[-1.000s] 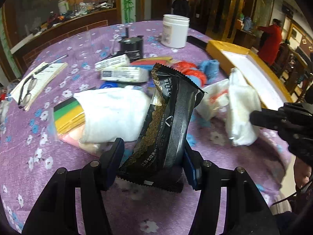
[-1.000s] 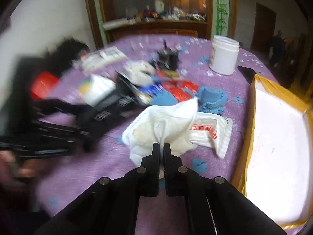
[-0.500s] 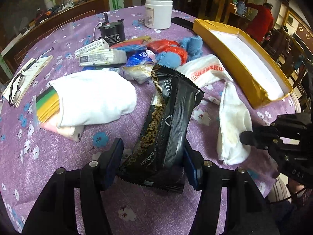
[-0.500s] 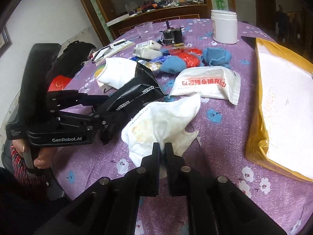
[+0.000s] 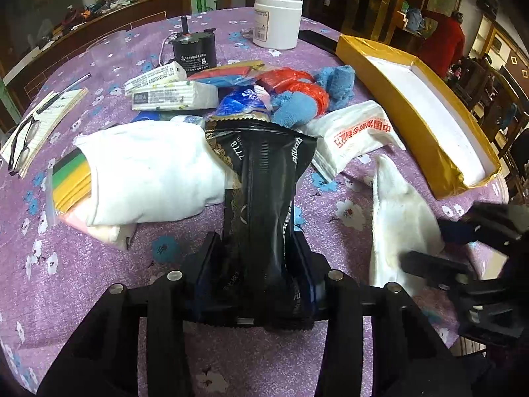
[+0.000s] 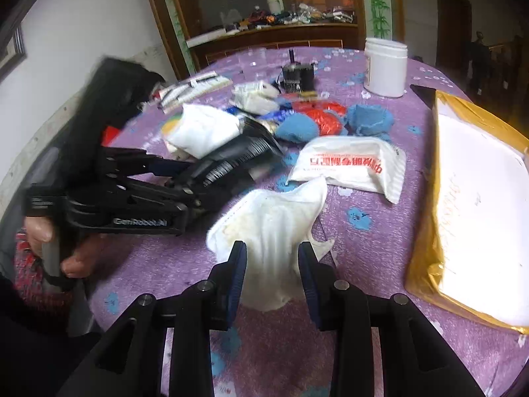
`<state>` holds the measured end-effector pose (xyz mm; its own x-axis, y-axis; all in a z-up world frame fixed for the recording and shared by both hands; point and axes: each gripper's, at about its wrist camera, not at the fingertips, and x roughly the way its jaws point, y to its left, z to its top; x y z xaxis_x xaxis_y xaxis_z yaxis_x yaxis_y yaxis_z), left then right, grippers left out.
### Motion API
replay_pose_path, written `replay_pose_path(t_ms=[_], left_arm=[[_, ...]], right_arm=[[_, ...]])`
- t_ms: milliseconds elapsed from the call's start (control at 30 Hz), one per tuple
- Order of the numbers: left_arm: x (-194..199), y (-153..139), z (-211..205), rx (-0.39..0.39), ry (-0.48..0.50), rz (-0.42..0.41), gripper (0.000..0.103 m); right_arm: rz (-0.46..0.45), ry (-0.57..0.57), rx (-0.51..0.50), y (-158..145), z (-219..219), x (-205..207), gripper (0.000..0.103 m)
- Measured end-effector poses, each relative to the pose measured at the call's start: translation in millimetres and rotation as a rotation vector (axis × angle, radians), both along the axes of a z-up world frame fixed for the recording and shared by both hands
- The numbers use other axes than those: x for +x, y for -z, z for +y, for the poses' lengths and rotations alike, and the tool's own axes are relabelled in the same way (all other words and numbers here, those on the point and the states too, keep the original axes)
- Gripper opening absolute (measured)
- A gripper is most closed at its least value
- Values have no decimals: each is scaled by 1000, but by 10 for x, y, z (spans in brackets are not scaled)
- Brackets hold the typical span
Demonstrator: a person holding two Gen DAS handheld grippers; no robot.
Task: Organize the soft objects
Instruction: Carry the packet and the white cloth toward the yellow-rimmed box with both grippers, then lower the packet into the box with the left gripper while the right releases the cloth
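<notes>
My left gripper point(image 5: 256, 258) holds a black, gold-trimmed packet point(image 5: 264, 178) upright over the purple flowered tablecloth. Its jaws are closing and the pads pinch the packet's lower end. In the right wrist view the same gripper point(image 6: 198, 182) points right with the packet point(image 6: 238, 155). My right gripper point(image 6: 271, 251) is opening. A crumpled white cloth point(image 6: 271, 218) lies on the table with its near end between the parted pads, which do not press it. The left wrist view shows that cloth point(image 5: 396, 211) at the right, by the blurred right gripper point(image 5: 439, 248).
A yellow box point(image 5: 390, 99) with a white inside stands at the right. A white red-printed pack point(image 6: 350, 165), blue socks point(image 5: 294, 109), a red bag point(image 5: 297, 86), tissue packs point(image 5: 172, 96) and a white cloth over coloured sheets point(image 5: 148, 172) lie mid-table. A white jar point(image 5: 277, 20) stands behind.
The right jaws have gone from shut to parted, leaving the white cloth loose between them. The left jaws have narrowed, squeezing the black packet. Both hands have sunk slightly.
</notes>
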<state>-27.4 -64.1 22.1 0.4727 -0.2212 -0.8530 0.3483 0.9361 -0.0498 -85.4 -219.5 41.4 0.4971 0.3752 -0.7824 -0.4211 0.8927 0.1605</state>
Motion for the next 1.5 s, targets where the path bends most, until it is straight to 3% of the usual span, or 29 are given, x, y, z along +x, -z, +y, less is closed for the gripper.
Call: replay_pose_path(t_ms=[33,67,133,367,867,1300,1500], left_arm=[[-14,-13,0,5,0,-8,39],[-44,-40,11,2,3,-18,39],[-70,-100,24,-16,10,-32,39],[-134,-325,-34,-38,11,-115,39],[-122,-692,-784,-68,157,-139,39],[258,-886,-1804,-82,251,-103,39],[620,-854,-2253,-87,265,-40,39]], right_arm=[[13,8,-23,44,27,24,26],[24,7,-27,72,43,30,11],[27,3,6,54,24,15,9],[-45,47,106,-215,-182,-31,9],[-121,276,165,-554,-964,15,9],[-164,462,192,-752,-1782,99,9],[-156,542,174,-817,-2195,342,9]])
